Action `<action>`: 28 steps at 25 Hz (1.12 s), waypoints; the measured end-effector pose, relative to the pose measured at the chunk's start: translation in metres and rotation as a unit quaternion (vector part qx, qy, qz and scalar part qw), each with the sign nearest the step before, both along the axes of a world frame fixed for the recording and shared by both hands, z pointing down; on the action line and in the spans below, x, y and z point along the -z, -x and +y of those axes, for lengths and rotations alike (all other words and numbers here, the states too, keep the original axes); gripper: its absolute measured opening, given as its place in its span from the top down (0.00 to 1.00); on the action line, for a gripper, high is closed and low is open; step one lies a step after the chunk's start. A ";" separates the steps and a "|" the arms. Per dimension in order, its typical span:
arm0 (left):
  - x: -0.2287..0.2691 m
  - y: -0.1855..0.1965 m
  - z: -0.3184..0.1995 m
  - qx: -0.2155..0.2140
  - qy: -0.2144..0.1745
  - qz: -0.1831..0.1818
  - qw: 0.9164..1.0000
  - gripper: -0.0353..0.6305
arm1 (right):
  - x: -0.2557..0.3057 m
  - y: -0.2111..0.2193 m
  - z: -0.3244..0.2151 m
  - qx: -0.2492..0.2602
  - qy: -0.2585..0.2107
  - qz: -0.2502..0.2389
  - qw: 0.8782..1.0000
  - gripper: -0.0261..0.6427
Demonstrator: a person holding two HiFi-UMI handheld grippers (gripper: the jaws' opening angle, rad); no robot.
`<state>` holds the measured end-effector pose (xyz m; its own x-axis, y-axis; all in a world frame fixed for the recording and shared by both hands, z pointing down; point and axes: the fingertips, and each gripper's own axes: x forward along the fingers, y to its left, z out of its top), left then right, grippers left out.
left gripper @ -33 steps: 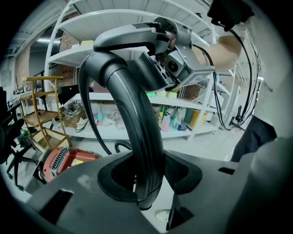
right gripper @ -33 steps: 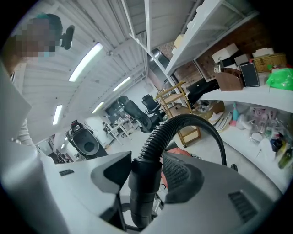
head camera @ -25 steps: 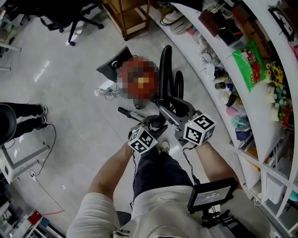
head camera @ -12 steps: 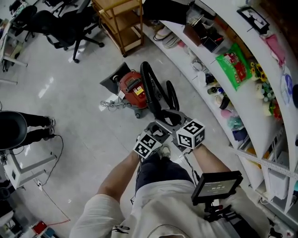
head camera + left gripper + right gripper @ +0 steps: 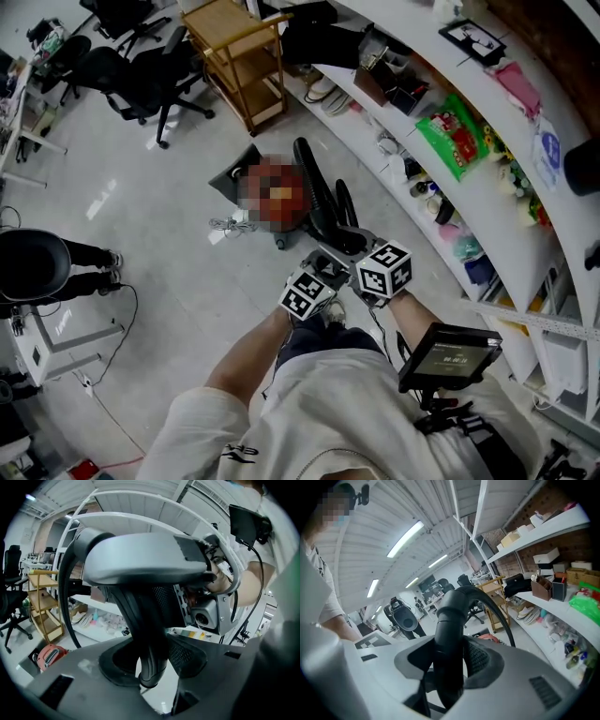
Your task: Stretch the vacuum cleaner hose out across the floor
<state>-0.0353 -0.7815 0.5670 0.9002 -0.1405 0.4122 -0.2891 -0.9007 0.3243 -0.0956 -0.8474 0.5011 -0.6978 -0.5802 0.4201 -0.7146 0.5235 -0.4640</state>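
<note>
Two grippers are clamping the near end of the hose (image 5: 317, 187), right gripper (image 5: 349, 242) farther along with jaws just closing tighter, left gripper (image 5: 326, 262) just behind, hose arcing away far-left to the canister (image 5: 49, 654) on the floor (image 5: 169, 234).

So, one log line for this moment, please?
left gripper: shut on hose | right gripper: jaws just closed further, on hose

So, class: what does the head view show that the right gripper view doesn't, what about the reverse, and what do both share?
Head view only: the small screen worn at the waist and a white cable on the floor. Right gripper view only: ceiling lights, and close up, the right gripper clamped on the hose, its jaws having just been closing. Both: the black hose, wooden cart, white shelves.
</note>
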 end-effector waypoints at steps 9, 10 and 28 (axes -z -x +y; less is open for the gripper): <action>0.027 -0.011 0.041 -0.012 -0.028 -0.008 1.000 0.71 | 0.030 -0.013 0.044 -0.012 -0.024 0.004 1.000 0.70; 0.031 -0.011 0.046 -0.011 -0.031 -0.007 0.999 0.71 | 0.034 -0.013 0.049 -0.011 -0.029 0.006 1.000 0.70; 0.075 -0.027 0.126 0.018 -0.063 0.016 0.998 0.71 | 0.079 -0.023 0.133 0.018 -0.073 -0.017 0.997 0.70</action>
<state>-0.0087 -0.6557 0.4923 0.9059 -0.2223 0.3605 -0.3135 -0.9242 0.2180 -0.0723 -0.7139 0.4222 -0.7321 -0.6077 0.3079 -0.6788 0.6126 -0.4049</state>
